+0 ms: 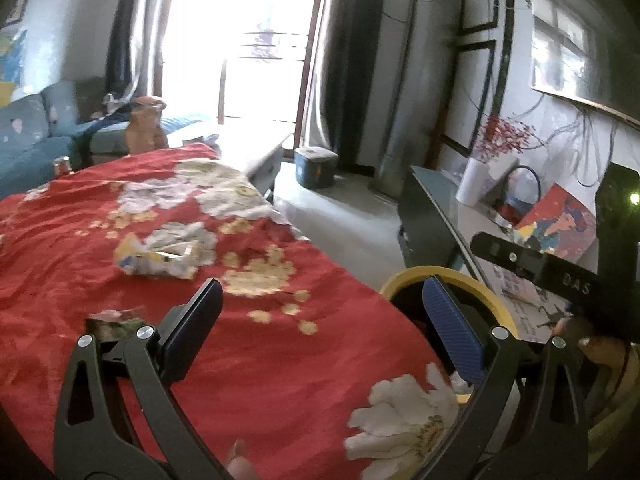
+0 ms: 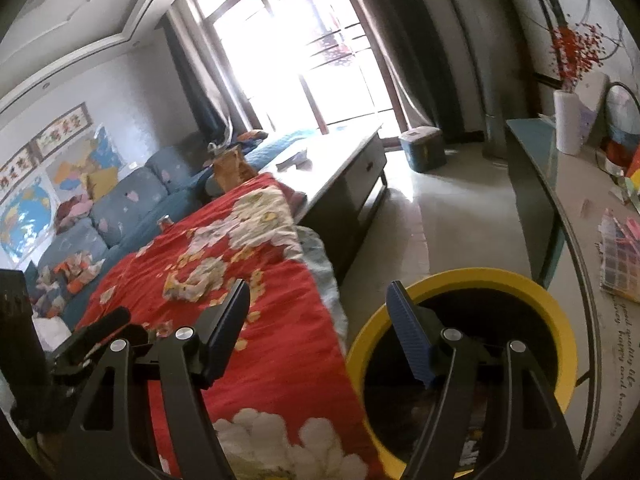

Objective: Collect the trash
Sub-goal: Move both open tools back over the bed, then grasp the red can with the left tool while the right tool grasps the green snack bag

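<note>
Listing: bed-side trash
Bin (image 2: 464, 276): yellow rim, dark inside, contents unclear
Wrapper (image 1: 156, 256): crumpled, on bedspread (image 1: 260, 360)
Left gripper (image 1: 324, 332): jaws wide, empty
Right gripper (image 2: 320, 332): jaws wide, empty

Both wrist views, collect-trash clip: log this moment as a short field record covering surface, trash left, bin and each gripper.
surface: red floral cloth
trash left: crumpled yellow-and-white wrapper mid-cloth; smaller crumpled piece nearer, partly behind the left gripper's frame
bin: yellow-rimmed bin beside the cloth's right edge, dark inside; contents unclear
left gripper: open, nothing between the fingers
right gripper: open, nothing between the fingers, right finger in front of the bin's mouth
</note>
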